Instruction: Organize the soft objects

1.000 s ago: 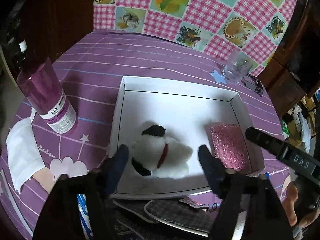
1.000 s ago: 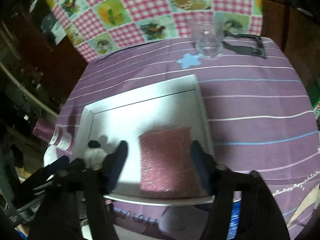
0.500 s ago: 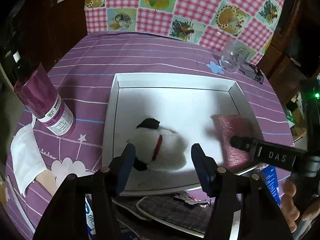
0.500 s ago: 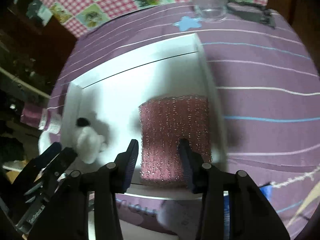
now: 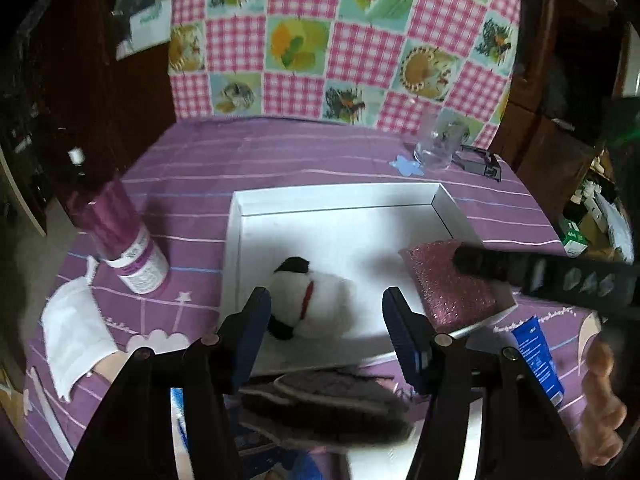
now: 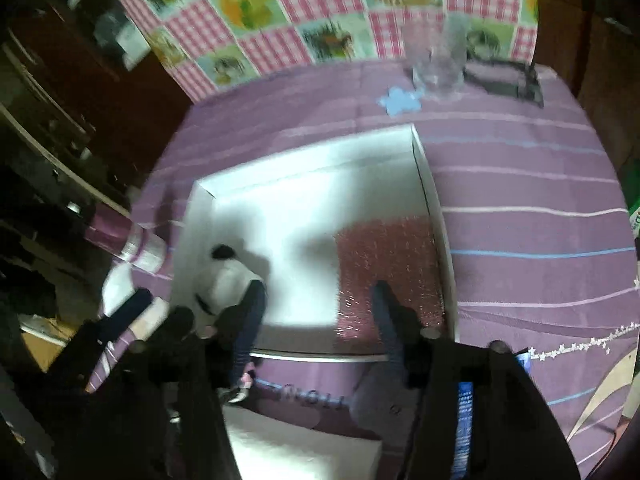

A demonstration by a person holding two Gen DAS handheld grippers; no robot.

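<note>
A white plush dog (image 5: 316, 304) with black ears and a red collar lies in the white tray (image 5: 332, 200), near its front left. My left gripper (image 5: 326, 322) hovers over it, open, its blue fingers on either side of the plush without pressing. A pink glitter sponge (image 6: 384, 256) lies flat in the tray's right part. Above the sponge's near edge is my right gripper (image 6: 318, 312), its jaws opening and nothing gripped between them. The left wrist view shows the sponge (image 5: 452, 292) under the right gripper's black finger (image 5: 520, 268).
A purple bottle (image 5: 128, 248) and a white cloth (image 5: 76, 336) lie left of the tray. A clear glass (image 5: 436, 144) and a black clip (image 5: 480, 162) stand at the far right. A grey fabric piece (image 5: 328, 404) and a blue tube (image 5: 536, 356) lie in front.
Both grippers have drawn back and risen from the tray. The right jaws narrowed around the sponge, then spread, and the sponge now lies flat. The plush stays where it was.
</note>
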